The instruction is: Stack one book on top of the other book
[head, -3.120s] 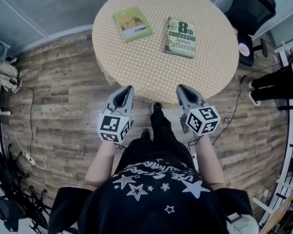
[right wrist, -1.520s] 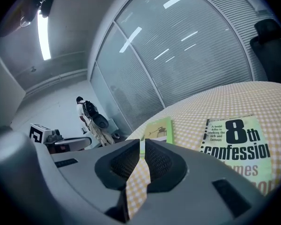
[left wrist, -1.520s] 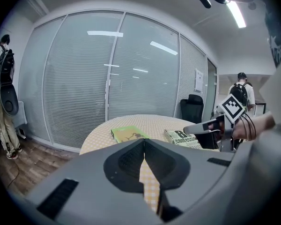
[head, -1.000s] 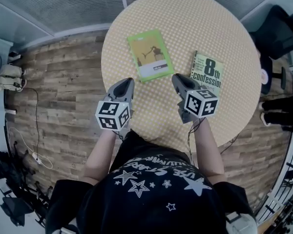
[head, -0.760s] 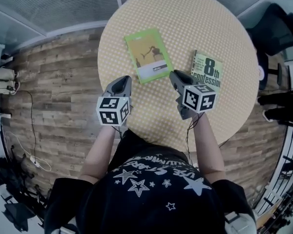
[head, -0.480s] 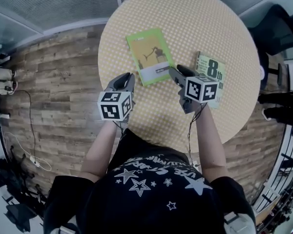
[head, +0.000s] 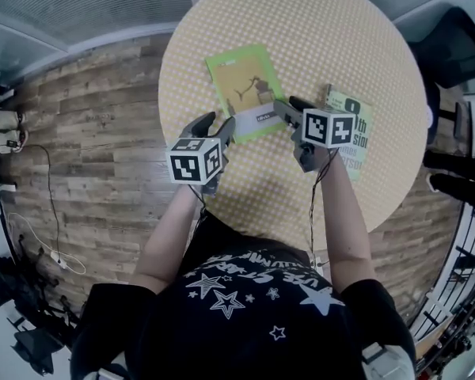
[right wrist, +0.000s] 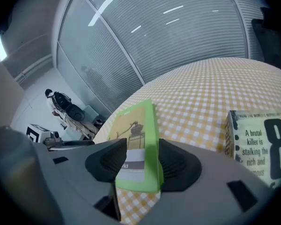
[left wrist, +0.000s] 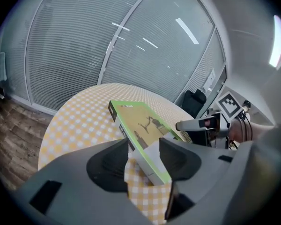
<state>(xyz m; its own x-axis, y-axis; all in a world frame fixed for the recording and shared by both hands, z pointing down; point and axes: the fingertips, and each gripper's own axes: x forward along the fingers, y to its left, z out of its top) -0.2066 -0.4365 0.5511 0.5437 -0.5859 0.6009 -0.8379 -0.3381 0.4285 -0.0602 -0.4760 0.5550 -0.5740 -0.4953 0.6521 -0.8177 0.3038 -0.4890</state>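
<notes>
The green book (head: pixel 241 85) lies flat on the round table (head: pixel 301 14), with bare checked cloth beyond it. The left gripper (head: pixel 215 125) and right gripper (head: pixel 289 108) straddle the green book's near corners, jaws opening, released. Only the left gripper view shows its spine (left wrist: pixel 124 131). The second book (head: pixel 356 137) lies just right of the green book.

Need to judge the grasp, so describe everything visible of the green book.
The thin lime-green paperback book lies closed and flat on the round yellow-checked table, cover up: an olive picture panel with a dark drawing, a grey-white band at its near end, a dark spine along its left edge. Each near corner sits between opening jaws, the left hand-held gripper on one, the right hand-held gripper on the other; no pad appears to press it yet.
</notes>
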